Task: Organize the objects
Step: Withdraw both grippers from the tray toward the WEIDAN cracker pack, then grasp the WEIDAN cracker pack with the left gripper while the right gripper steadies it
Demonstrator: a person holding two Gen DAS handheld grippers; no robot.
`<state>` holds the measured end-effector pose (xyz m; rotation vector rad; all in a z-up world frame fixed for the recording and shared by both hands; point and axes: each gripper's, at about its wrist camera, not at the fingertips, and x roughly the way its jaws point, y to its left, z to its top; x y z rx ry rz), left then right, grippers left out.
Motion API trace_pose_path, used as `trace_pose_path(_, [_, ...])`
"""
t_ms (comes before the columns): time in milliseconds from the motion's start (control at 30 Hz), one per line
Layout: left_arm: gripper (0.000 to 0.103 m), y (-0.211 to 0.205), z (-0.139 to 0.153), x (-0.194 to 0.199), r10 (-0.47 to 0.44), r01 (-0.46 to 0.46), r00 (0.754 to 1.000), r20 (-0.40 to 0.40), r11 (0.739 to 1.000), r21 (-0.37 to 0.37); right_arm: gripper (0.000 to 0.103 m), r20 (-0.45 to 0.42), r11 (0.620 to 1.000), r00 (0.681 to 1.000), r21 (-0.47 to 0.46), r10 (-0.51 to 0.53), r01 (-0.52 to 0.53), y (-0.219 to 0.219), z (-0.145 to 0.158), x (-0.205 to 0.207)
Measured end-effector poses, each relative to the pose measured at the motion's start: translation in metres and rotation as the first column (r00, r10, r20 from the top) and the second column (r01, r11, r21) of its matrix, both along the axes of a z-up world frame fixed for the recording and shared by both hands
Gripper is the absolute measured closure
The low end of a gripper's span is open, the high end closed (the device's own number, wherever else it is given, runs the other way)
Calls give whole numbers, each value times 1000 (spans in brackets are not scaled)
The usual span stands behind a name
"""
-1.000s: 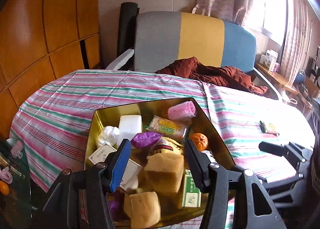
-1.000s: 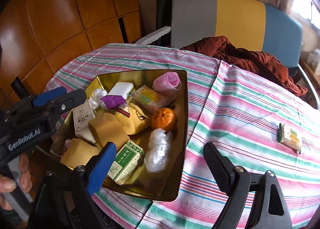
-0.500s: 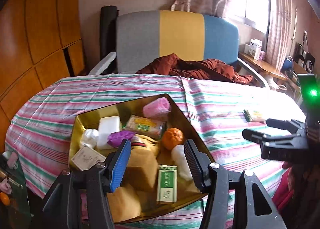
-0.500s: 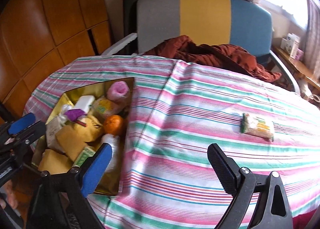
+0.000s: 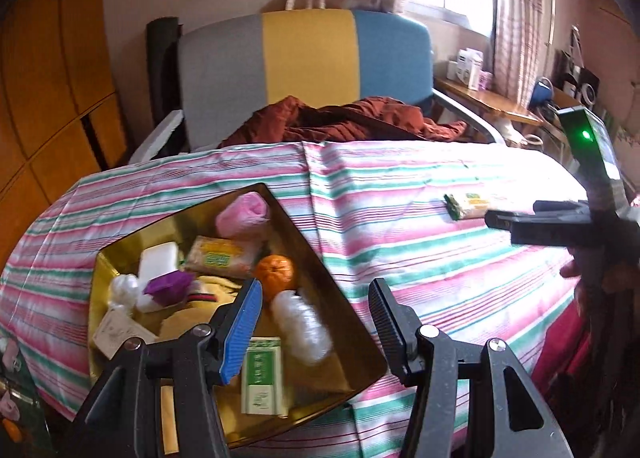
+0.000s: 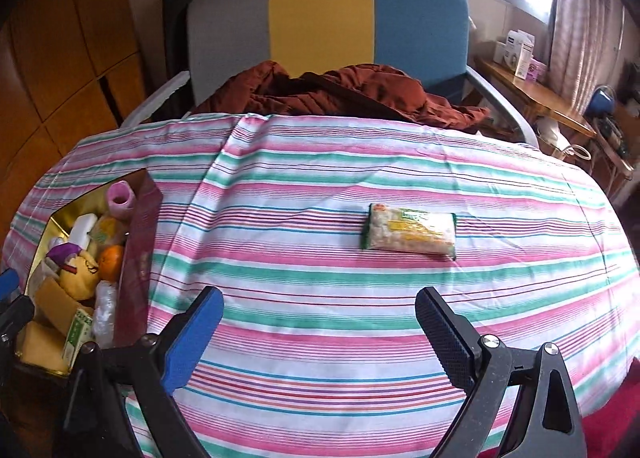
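Here the left gripper [image 5: 316, 322] is held tilted downward above the near corner of a gold tin [image 5: 332, 290] on the striped worktop [image 6: 320, 278]. An orange [image 5: 275, 270], a pink roll [image 5: 242, 213] and a green-and-white box [image 5: 262, 376] are seen among the things packed in the tin. The left jaws are spread partway and nothing is pinched. To the right, the right gripper [image 6: 320, 322] is angled down over bare cloth. A wrapped snack packet [image 6: 410, 232] lies alone beyond it, well apart from the tin. The right jaws have just been opening and stand wide, with nothing between them.
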<state>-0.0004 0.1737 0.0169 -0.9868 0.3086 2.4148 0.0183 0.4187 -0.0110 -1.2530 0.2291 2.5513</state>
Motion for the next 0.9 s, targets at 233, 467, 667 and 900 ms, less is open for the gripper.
trace_pose_path(233, [47,27,-6,5,-62,62,998,16,998,-22,4,16,996,996,-6,-85,85,45,0,-2])
trace_pose_path(467, [47,52,-13,5,-103,105,994,36,994,-43,4,-6,987,987,-1,-160,160,94,5,-13])
trace_pose_path(667, [47,81,-20,3,-144,147,988,55,988,-55,4,-12,967,969,-74,-245,244,145,-10,-25])
trace_pose_path(900, [47,124,-32,-8,-179,185,978,106,981,-53,4,14,861,913,-328,-407,389,201,-45,-12])
